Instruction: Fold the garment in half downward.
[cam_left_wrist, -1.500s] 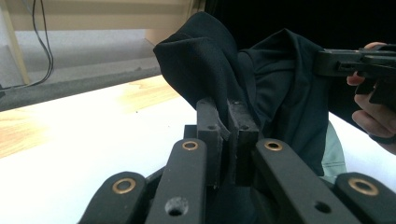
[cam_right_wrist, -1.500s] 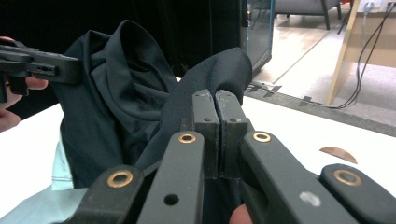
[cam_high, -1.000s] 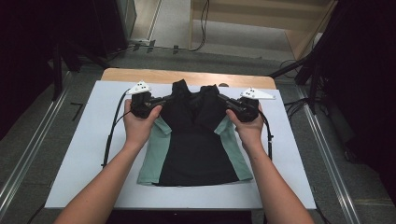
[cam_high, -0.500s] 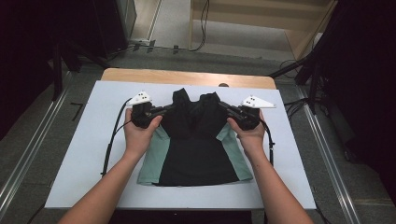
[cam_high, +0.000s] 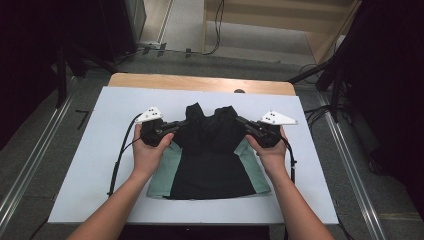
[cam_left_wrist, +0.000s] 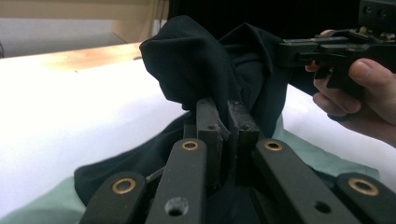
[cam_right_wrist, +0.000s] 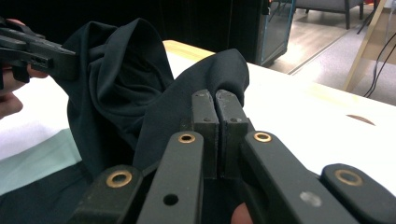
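At the far left of the high view lies the bare white sheet of the table (cam_high: 90, 165), with my left forearm coming up across it from the near edge. My left hand (cam_high: 150, 152) holds the left gripper (cam_high: 181, 124), its grey three-cornered plate on top and its black cable trailing back along the table toward me. Its jaws point inward toward the middle and are clamped tight on a fold of the black garment (cam_high: 210, 155); in the left gripper view the two pads stand pressed together with dark cloth pinched between them and bunched up above their tips (cam_left_wrist: 196, 70). The garment lies in the middle of the table, black down the centre with pale green panels (cam_high: 167, 167) along both sides. Its lower part rests flat on the white surface, while its top end is lifted off the table and hangs bunched between my two grippers. Further right, my right gripper (cam_high: 241, 121) reaches in from the other side, mirrored against the left one, with its own grey plate on top and a cable running back past my wrist. Its jaws are likewise closed hard on the black cloth; in the right gripper view the pads meet with a rounded fold of fabric wrapped over their tips (cam_right_wrist: 219, 74). My right hand (cam_high: 272, 152) grips it from behind, and beyond it the table runs on bare to its right edge.
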